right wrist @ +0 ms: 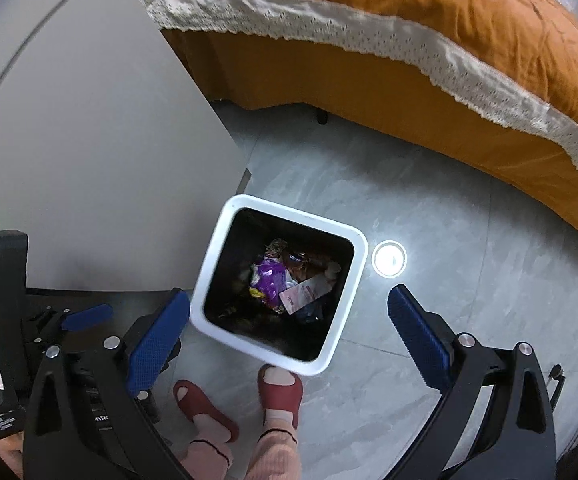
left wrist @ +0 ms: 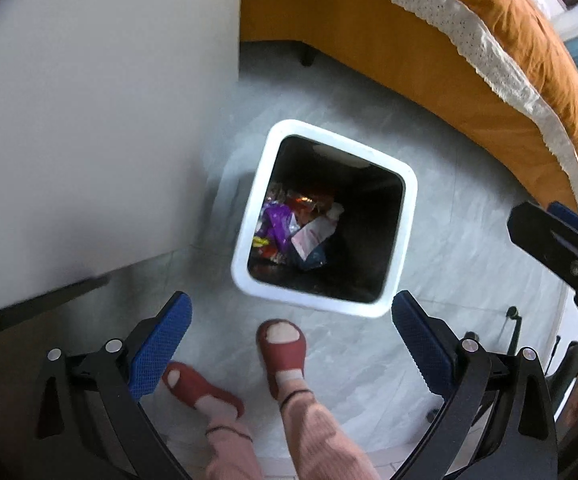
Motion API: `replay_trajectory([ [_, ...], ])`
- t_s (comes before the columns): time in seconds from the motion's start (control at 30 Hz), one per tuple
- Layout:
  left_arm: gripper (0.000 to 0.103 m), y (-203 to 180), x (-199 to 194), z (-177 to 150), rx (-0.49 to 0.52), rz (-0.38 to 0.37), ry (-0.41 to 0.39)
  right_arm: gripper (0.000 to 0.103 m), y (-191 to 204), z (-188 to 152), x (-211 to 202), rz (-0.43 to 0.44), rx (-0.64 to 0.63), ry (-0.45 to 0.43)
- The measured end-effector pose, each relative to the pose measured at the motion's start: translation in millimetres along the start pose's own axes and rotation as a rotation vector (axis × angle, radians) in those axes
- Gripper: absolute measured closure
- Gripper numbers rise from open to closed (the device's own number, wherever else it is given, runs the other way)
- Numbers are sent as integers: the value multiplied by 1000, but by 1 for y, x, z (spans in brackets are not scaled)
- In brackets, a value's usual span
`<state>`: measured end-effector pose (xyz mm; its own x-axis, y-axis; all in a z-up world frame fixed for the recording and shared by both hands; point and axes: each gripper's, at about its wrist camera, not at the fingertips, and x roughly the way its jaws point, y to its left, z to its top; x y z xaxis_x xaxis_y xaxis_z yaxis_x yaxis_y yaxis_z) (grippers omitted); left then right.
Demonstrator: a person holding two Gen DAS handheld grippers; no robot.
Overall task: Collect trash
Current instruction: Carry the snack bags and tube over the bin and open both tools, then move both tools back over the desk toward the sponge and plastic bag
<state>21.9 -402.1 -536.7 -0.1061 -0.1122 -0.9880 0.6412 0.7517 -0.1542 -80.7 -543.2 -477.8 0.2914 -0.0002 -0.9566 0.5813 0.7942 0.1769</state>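
A white square trash bin with a black inside stands on the grey floor. Crumpled wrappers, purple, pink and orange, lie at its bottom. My left gripper hangs above the bin's near rim, pointing down, its blue pads wide apart with nothing between them. My right gripper also hovers over the bin, open and empty. The right gripper's tip shows at the right edge of the left wrist view, and the left gripper's body at the left edge of the right wrist view.
A grey tabletop juts out left of the bin. A bed with an orange cover and white lace trim runs behind. A person's feet in red slippers stand close in front of the bin. A round light reflection lies on the floor.
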Motion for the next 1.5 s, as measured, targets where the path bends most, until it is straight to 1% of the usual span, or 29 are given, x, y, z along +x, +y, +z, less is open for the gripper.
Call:
replay_trajectory([
  [0.07,5,-4,-16,-4,-13,-32,-6,4,2,0,-11,1,6,0],
  [0.2,5,-19,-61,-15,9,-46,-48,4,6,-6,-44,-11,13,-4],
  [0.33,5,-32,-113,-27,46,-61,-100,4,11,-7,-95,-12,23,-63],
  [0.37,5,-35,-132,-31,57,-57,-121,4,13,-6,-109,-18,18,-84],
  [0.4,5,-36,-143,-33,61,-49,-132,4,15,-5,-119,-25,14,-99],
  [0.43,5,-38,-161,-35,66,-43,-155,4,18,-2,-132,-30,7,-119],
  [0.5,5,-40,-196,-38,73,-61,-209,4,21,4,-157,-27,0,-161],
  [0.57,5,-40,-237,-41,79,-67,-284,4,29,11,-183,-6,-5,-204],
  [0.67,5,-36,-281,-41,77,-69,-370,4,47,24,-220,23,-28,-275],
  [0.7,7,-31,-302,-42,81,-78,-415,4,52,28,-230,37,-33,-297],
  [0.73,6,-29,-313,-41,84,-127,-421,4,60,34,-241,56,-39,-319],
  [0.77,6,-27,-323,-42,78,-126,-437,4,68,40,-251,75,-48,-341],
  [0.83,5,-22,-351,-46,70,-53,-516,4,89,51,-271,107,-75,-388],
  [0.9,5,-11,-373,-49,68,-33,-568,4,104,58,-284,134,-102,-415],
  [1.0,5,16,-406,-53,31,-10,-649,4,138,70,-304,179,-160,-460],
  [1.07,5,39,-427,-56,4,27,-711,4,165,80,-317,216,-202,-486],
  [1.1,5,47,-432,-55,-5,41,-729,4,175,84,-320,228,-220,-495],
  [1.13,5,59,-441,-56,-17,68,-753,4,193,91,-324,248,-251,-508],
  [1.17,5,69,-448,-57,-25,95,-770,4,203,94,-325,259,-268,-515],
  [1.27,5,108,-466,-60,-59,227,-824,4,246,105,-329,309,-342,-528],
  [1.3,5,118,-469,-61,-65,253,-832,4,254,107,-329,318,-355,-531],
  [1.4,5,163,-479,-66,-76,357,-865,4,299,117,-329,360,-434,-528],
  [1.5,5,211,-482,-66,-86,473,-849,4,335,124,-322,374,-491,-525],
])
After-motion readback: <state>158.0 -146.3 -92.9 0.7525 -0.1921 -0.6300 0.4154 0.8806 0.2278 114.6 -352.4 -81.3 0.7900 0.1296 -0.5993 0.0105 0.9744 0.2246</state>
